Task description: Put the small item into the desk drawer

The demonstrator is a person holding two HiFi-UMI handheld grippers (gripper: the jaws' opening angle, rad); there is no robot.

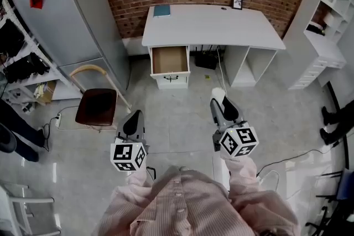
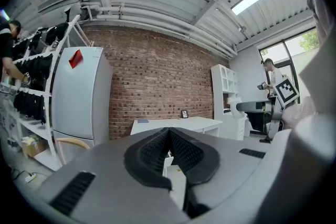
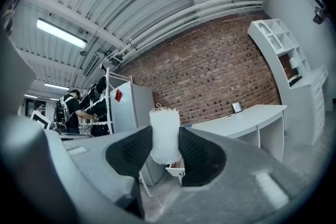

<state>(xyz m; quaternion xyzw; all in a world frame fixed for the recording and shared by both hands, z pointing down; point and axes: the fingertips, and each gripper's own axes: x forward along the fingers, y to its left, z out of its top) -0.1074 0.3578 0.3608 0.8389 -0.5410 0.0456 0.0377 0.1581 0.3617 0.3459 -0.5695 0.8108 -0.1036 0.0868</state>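
Observation:
A white desk (image 1: 215, 27) stands against the brick wall, its top drawer (image 1: 170, 60) pulled out and showing a bare brown bottom. My right gripper (image 1: 218, 98) is shut on a small white fuzzy item (image 3: 165, 135), which sticks up between the two black pads; in the head view the white item (image 1: 218, 92) shows at the jaw tips, about a metre short of the drawer. My left gripper (image 1: 134, 117) hangs to the left over the floor, its pads (image 2: 169, 150) pressed together on nothing. Both grippers point toward the desk.
A grey fridge (image 1: 72, 14) stands left of the desk, with a wooden chair (image 1: 96, 105) in front of it. White shelving (image 1: 323, 25) fills the right side. On the desk lie a blue book (image 1: 162, 10) and a small picture frame (image 1: 237, 2). Cables run across the floor at right.

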